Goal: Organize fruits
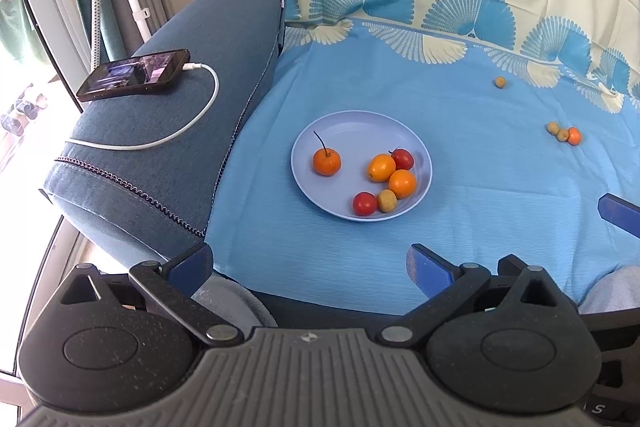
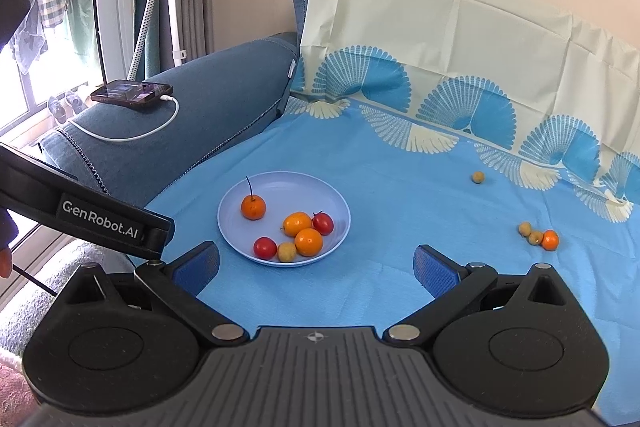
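While six fruits already sit in the pale blue plate (image 2: 240, 239), four are left out on the blue cloth (image 2: 400, 287), so I judge the gathering a little past halfway. My right tool (image 2: 316, 265) hovers low with its jaws spread wide and nothing between them; my left tool (image 1: 308, 263) is just as wide and just as empty. From the plate, a cluster of two small tan fruits (image 2: 530, 233) touching a small orange one (image 2: 550, 239) lies at about three o'clock, well apart from it — and a lone tan fruit (image 2: 477, 177) rests near one o'clock, close to the fan-patterned border. The next move, I think, is for my right tool: swing toward the cluster, straddle the orange fruit without nudging its neighbours, and close gently — they look round and ready to roll.
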Demonstrator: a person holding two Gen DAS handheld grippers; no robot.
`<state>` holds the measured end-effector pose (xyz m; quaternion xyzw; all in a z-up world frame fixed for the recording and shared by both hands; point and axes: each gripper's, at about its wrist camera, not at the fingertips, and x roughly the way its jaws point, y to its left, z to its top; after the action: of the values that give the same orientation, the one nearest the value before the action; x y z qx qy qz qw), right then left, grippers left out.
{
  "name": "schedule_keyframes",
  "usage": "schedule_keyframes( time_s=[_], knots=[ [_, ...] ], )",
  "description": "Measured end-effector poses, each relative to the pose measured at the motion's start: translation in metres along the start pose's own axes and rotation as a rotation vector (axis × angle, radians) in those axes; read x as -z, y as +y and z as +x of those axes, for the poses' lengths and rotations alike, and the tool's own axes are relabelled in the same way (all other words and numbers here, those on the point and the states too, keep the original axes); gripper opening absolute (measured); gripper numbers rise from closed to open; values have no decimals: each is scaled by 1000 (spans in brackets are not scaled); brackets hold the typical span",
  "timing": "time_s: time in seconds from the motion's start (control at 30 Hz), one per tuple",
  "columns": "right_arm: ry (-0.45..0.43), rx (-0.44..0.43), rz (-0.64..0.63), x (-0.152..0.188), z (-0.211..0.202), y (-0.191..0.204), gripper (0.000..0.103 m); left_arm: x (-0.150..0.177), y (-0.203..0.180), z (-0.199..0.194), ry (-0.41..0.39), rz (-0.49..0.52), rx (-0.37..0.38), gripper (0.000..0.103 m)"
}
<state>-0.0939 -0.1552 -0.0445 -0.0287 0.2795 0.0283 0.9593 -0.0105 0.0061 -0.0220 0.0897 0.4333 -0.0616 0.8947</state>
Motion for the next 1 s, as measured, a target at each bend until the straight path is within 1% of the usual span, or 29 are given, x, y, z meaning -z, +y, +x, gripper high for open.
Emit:
schedule_keyframes(
  time_s=[0.43, 0.67, 0.8, 0.9, 1.0],
  knots=[
    [35, -18, 33, 4, 17, -8, 102, -9, -8, 17, 39, 17, -6, 103],
    [44, -1, 95, 11, 29, -29, 102, -25, -27, 28, 56, 57, -3, 103],
    [30, 58, 146, 16, 33, -56, 102, -42, -51, 42, 81, 91, 25, 103],
    [19, 130, 209, 21, 37, -87, 102, -57, -75, 56, 104, 112, 59, 103],
    [12, 213, 268, 28, 42, -124, 102, -77, -110, 69, 86, 157, 75, 103]
  ],
)
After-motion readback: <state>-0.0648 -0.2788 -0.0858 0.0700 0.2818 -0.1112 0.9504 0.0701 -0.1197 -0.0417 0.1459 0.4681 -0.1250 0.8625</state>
